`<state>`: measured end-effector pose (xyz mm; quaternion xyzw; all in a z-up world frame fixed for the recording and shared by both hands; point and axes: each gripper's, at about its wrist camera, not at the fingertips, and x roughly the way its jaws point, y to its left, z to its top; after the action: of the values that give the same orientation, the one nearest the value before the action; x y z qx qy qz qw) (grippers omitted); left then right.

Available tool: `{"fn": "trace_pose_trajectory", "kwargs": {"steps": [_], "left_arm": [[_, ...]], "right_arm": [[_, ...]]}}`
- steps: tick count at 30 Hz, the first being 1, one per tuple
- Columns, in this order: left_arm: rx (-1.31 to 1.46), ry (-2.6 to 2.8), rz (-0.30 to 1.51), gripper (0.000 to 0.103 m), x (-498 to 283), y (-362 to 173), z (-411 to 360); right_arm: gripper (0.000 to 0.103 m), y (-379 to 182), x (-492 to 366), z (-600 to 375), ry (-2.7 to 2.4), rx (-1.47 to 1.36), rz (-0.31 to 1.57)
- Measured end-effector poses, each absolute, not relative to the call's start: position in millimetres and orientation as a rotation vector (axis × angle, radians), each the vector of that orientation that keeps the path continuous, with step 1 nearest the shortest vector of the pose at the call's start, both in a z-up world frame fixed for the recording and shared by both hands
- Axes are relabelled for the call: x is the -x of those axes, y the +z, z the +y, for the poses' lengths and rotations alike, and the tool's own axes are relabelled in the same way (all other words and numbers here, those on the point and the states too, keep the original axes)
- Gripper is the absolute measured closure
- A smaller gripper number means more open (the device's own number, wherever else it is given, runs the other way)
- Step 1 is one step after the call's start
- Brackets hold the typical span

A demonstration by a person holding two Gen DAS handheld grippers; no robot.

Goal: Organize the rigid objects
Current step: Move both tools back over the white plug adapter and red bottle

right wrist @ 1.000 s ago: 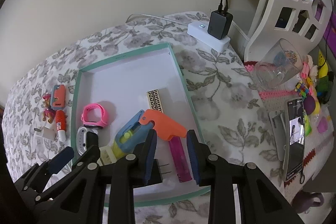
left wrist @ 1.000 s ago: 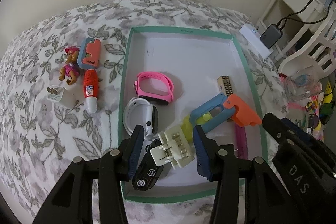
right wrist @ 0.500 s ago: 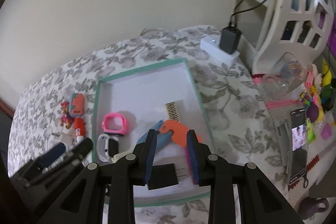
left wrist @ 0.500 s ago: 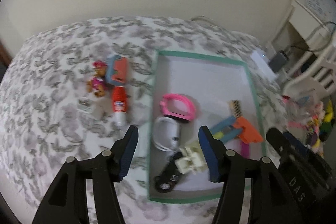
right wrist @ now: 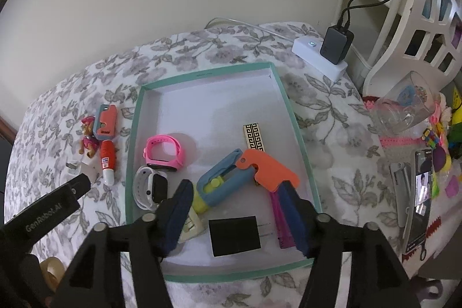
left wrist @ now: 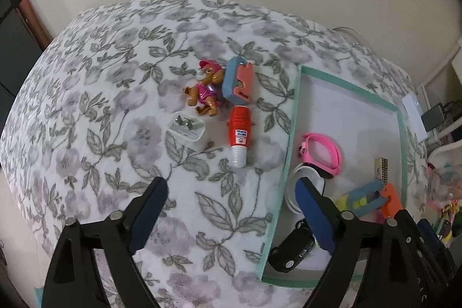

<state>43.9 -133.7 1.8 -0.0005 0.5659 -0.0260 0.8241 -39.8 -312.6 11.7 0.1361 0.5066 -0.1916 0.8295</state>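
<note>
tray under both gaping tools

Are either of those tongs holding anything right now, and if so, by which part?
No. The left tongs are open over the floral cloth, and the right tongs are open above the black plug adapter lying in the green-rimmed tray.

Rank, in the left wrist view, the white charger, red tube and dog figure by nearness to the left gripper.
From the left gripper:
1. Red tube, straight ahead.
2. White charger, ahead-left, nearly as close.
3. Dog figure, farthest, behind both.
</note>
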Motion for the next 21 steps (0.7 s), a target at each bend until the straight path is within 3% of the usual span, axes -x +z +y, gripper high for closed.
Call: {"fn": "trace_pose_trajectory", "kwargs": {"steps": [14,16,21], "left_arm": [[0.019,-0.002,1.234,0.01,-46.6,-6.2,-122.8],[0.028,0.004,1.237,0.009,-47.6,-6.5,-120.3],[0.045,0.005,1.255,0.009,-49.9,-9.0,-115.4]], "right_arm": [[0.012,2.5,34.5,-305.8,-0.407,-0.247,1.106],[0.0,1.1,34.0,-304.9,-0.409,-0.243,1.109],[0.0,-3.9,33.0,-302.9,-0.428,-0.222,1.125]]}}
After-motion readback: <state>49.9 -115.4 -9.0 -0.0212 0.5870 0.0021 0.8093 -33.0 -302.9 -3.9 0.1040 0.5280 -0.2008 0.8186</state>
